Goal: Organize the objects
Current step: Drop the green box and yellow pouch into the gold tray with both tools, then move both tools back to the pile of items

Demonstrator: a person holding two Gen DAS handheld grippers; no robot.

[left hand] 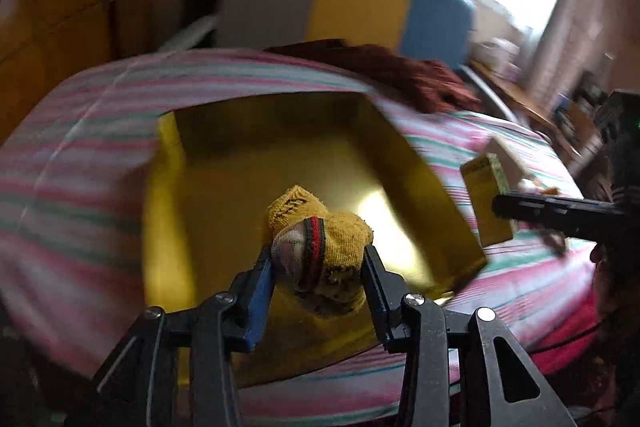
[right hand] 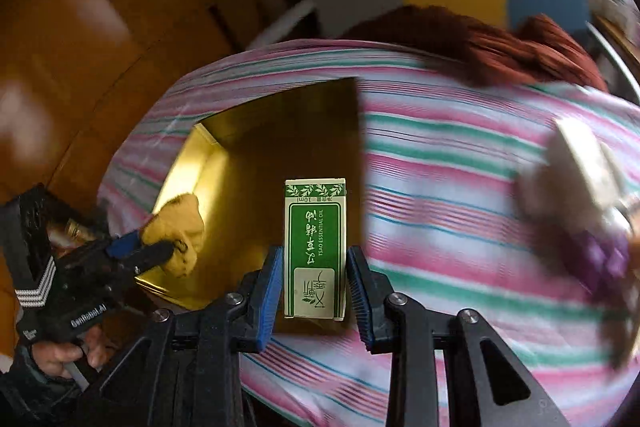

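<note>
Left wrist view: a balled yellow sock (left hand: 320, 247), with a red-and-dark band and a greyish patch, is clamped between the pads of the left gripper (left hand: 318, 267) and is held above the open yellow box (left hand: 432, 195). The box is seen lying on the striped bedsheet (left hand: 80, 155). At about three o'clock from the sock, beyond the box's right wall, a small carton (left hand: 486, 203) is held by the right gripper (left hand: 504, 211), whose black finger crosses its lower part.

In the right wrist view the same carton is shown as a green-and-white essential oil box (right hand: 315, 251), standing upright between the blue pads of the right gripper (right hand: 314, 283), which is closed on it. It is seen in front of the yellow box (right hand: 256, 163), at that box's right edge. At nine o'clock the left gripper (right hand: 168, 247) is seen gripping the sock (right hand: 176, 227) over the box's left side, with a hand (right hand: 60, 355) on its handle. A reddish-brown cloth (right hand: 500, 43) lies at one o'clock on the sheet (right hand: 460, 187). Blurred pale and purple items (right hand: 580, 195) are seen at three o'clock.
</note>
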